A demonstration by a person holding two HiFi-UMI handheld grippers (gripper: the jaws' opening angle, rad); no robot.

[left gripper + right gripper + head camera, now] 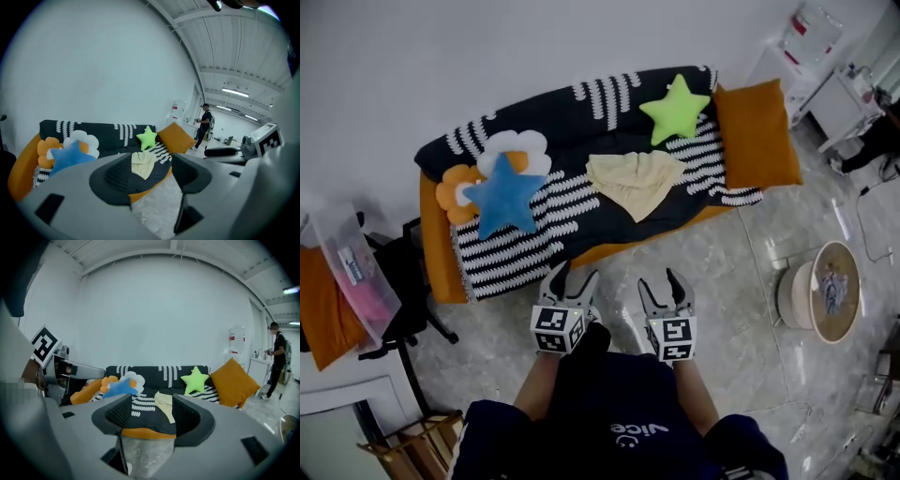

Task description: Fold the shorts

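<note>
The pale yellow shorts [635, 183] lie crumpled on the seat of a sofa [581, 122] with a black-and-white patterned cover, right of its middle. Both grippers hang over the floor in front of the sofa, well short of the shorts. My left gripper [575, 274] is open with nothing between its fingers, and so is my right gripper [660, 279]. In the left gripper view the shorts [142, 164] show far off between the open jaws of the left gripper [152, 178]. In the right gripper view the right gripper [153, 420] frames the shorts [164, 405] the same way.
On the sofa lie a green star cushion [675, 108], a blue star cushion [504, 197], a white flower cushion [516, 145] and an orange pillow [755, 136]. A round low table [825, 291] stands right. A black chair [403, 281] stands left. A person [205, 124] stands far off.
</note>
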